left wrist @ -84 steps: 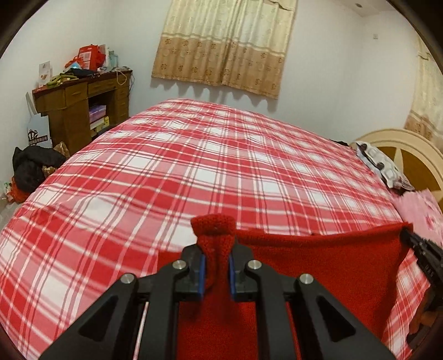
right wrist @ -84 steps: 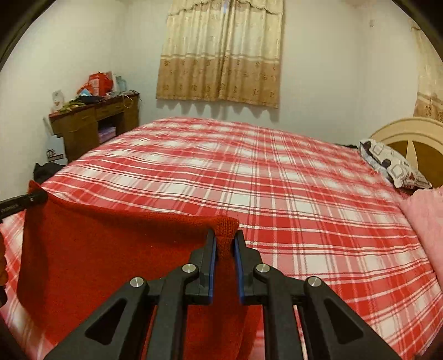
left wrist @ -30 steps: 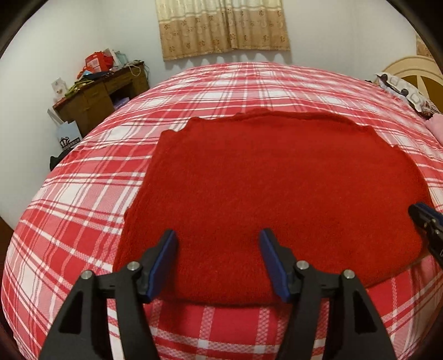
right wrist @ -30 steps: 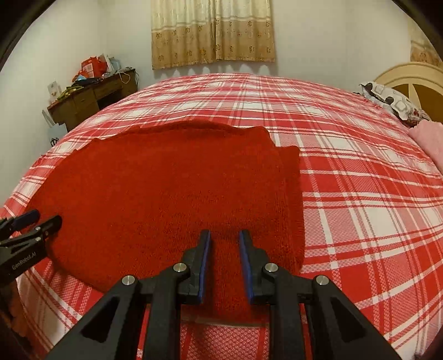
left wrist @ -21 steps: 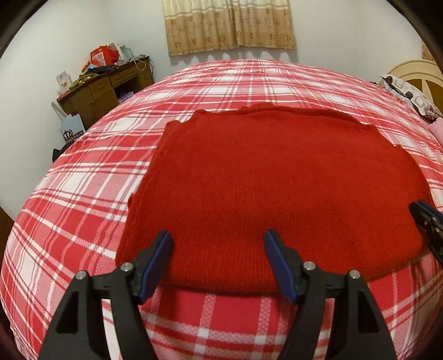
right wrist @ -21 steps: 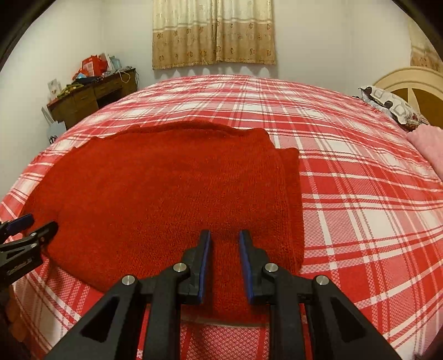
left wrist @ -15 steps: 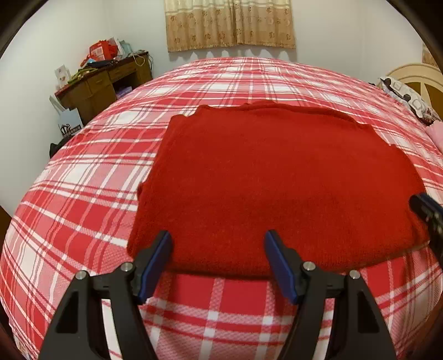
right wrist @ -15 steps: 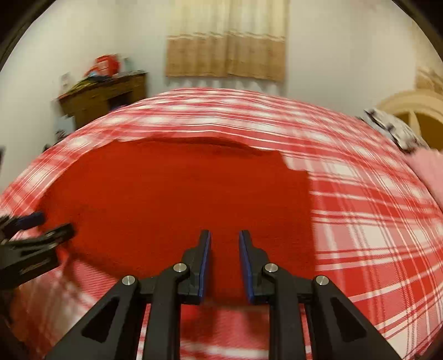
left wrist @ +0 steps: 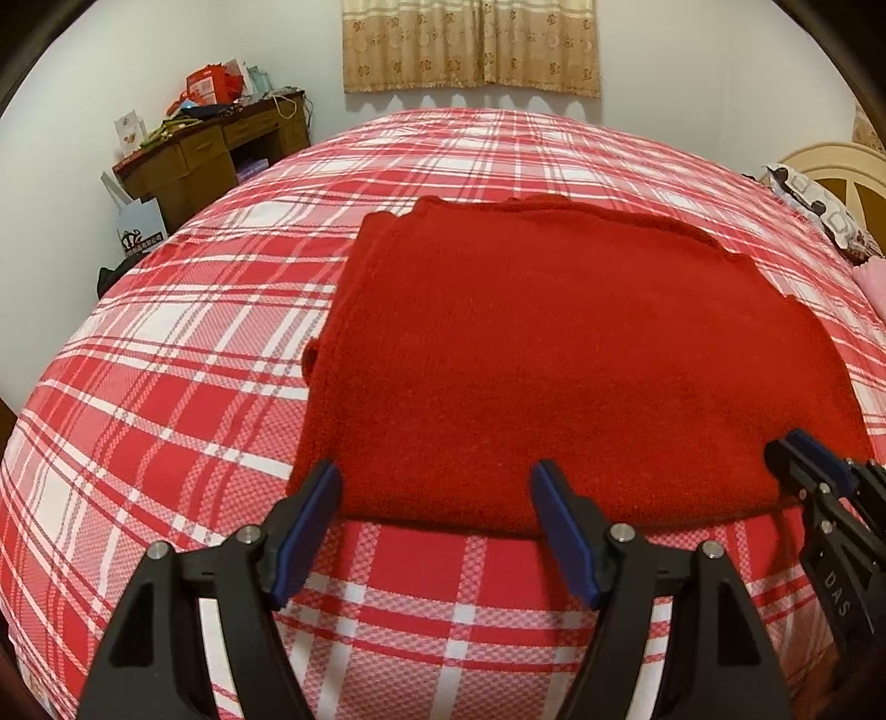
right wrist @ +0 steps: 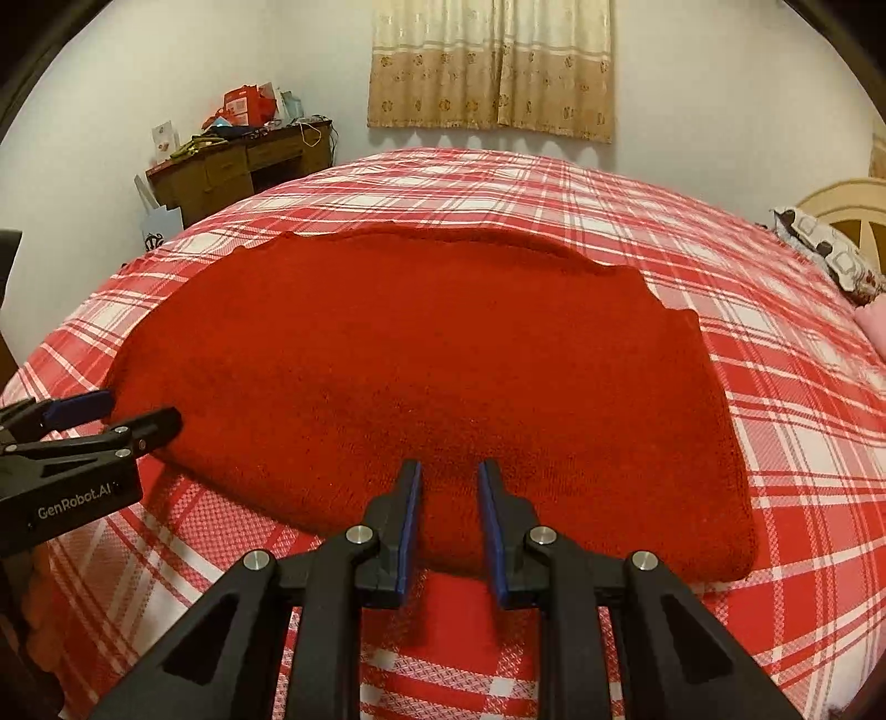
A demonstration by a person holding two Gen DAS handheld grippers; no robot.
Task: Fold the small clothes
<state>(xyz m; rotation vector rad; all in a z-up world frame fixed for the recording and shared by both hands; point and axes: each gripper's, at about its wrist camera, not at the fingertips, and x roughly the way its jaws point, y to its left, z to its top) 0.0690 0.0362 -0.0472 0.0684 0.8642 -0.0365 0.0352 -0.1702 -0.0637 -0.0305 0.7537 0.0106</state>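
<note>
A red knit garment (left wrist: 559, 354) lies folded flat on the red-and-white plaid bed (left wrist: 166, 387); it also shows in the right wrist view (right wrist: 432, 376). My left gripper (left wrist: 437, 487) is wide open and empty, just short of the garment's near edge; in the right wrist view it (right wrist: 138, 412) shows at the garment's left corner. My right gripper (right wrist: 447, 473) is slightly open with nothing between its pads, tips over the near edge; in the left wrist view it (left wrist: 792, 448) shows at the garment's right corner.
A brown desk (left wrist: 210, 155) with clutter stands at the far left by the wall. A patterned pillow (left wrist: 819, 210) and a cream headboard (left wrist: 841, 171) are at the right. A pink cloth (right wrist: 872, 321) lies at the right edge. Curtains (left wrist: 470, 44) hang on the far wall.
Both grippers carried the garment by its top edge, laid it flat on the bed and let go. In the last second both have drawn back toward the near edge.
</note>
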